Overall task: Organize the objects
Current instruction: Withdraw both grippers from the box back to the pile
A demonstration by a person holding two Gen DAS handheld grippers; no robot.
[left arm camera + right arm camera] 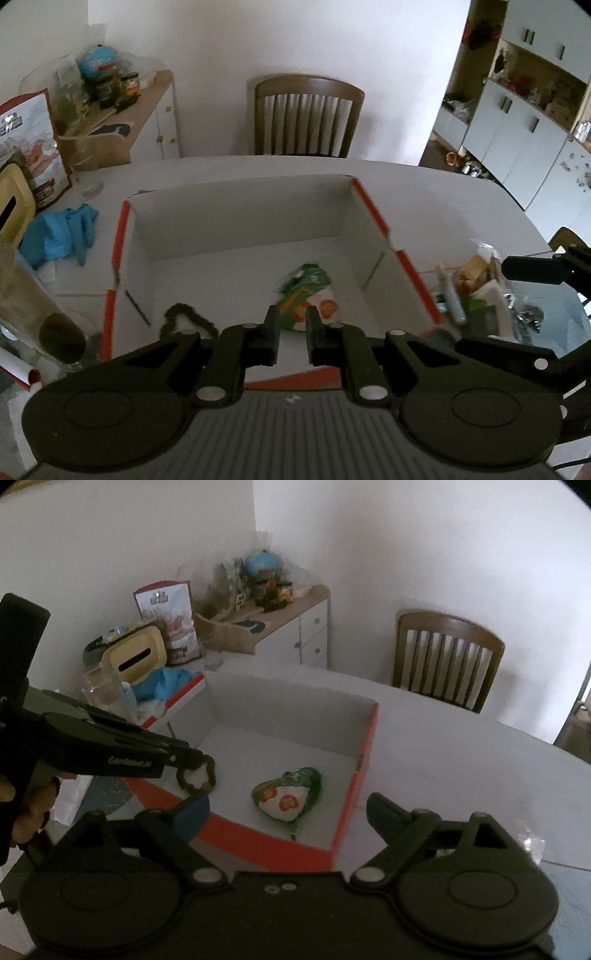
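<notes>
Left gripper (pixel 291 325) hangs over the near edge of the box (pixel 236 221), jaws narrowly parted w/ nothing between. Right gripper (pixel 288 812) jaws spread wide, empty. Floral pouch (pixel 310 299) lies on the box floor, just past the left jaws; bead ring (pixel 195 775) sits beside it, close under the left tips. Risk: dropping lower could knock the box wall or nudge the ring, since tips are so close. Loose items (pixel 476 280) wait on the desk right of the box.

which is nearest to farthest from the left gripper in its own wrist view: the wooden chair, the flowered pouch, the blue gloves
From the left gripper:
1. flowered pouch, in the box just beyond the fingertips.
2. blue gloves, on the table, left of the box.
3. wooden chair, behind the table.
</notes>
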